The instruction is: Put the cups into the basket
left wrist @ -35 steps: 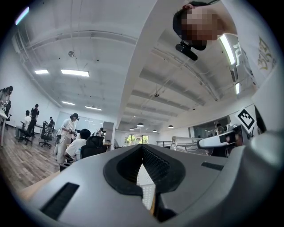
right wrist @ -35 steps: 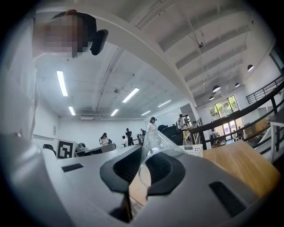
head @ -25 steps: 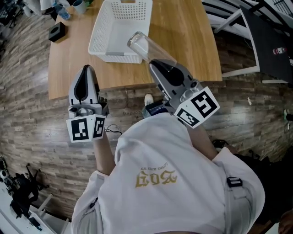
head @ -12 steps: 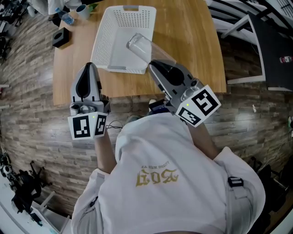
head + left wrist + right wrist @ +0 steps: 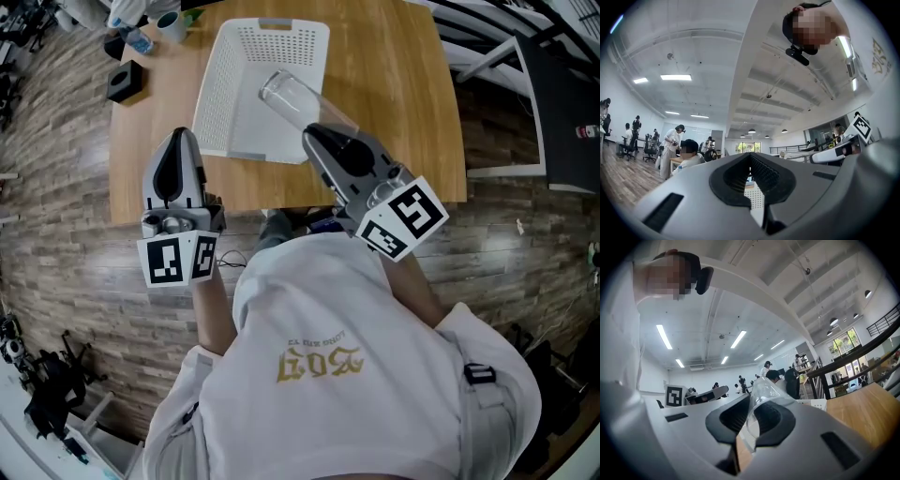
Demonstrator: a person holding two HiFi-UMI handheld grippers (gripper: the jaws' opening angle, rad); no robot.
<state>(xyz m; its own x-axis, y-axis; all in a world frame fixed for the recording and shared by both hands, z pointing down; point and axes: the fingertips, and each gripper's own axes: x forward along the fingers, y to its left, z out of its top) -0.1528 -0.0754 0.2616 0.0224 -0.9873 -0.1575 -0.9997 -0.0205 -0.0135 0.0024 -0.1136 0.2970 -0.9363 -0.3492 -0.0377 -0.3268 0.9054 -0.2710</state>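
Note:
A white slotted basket (image 5: pixel 221 90) stands on the wooden table (image 5: pixel 394 94). My right gripper (image 5: pixel 320 137) is shut on a clear plastic cup (image 5: pixel 292 97), which lies tilted and points away over the basket's near right part. In the right gripper view the cup (image 5: pixel 765 394) sits between the dark pads (image 5: pixel 729 420), with the basket's rim (image 5: pixel 813 403) beyond. My left gripper (image 5: pixel 178 142) hovers over the table's near edge, left of the basket, shut and holding nothing. In the left gripper view a strip of the basket (image 5: pixel 757 206) shows below the left gripper's (image 5: pixel 751 173) closed tips.
A black box (image 5: pixel 125 82), a bottle (image 5: pixel 138 39) and a mug (image 5: pixel 169 21) sit at the table's far left corner. White metal frames (image 5: pixel 487 56) stand right of the table. Wood-pattern floor surrounds it; the person's white shirt fills the lower head view.
The right gripper has carried the cup from above the basket's near wall to over its inside. The table sits lower in view. The left gripper has barely moved.

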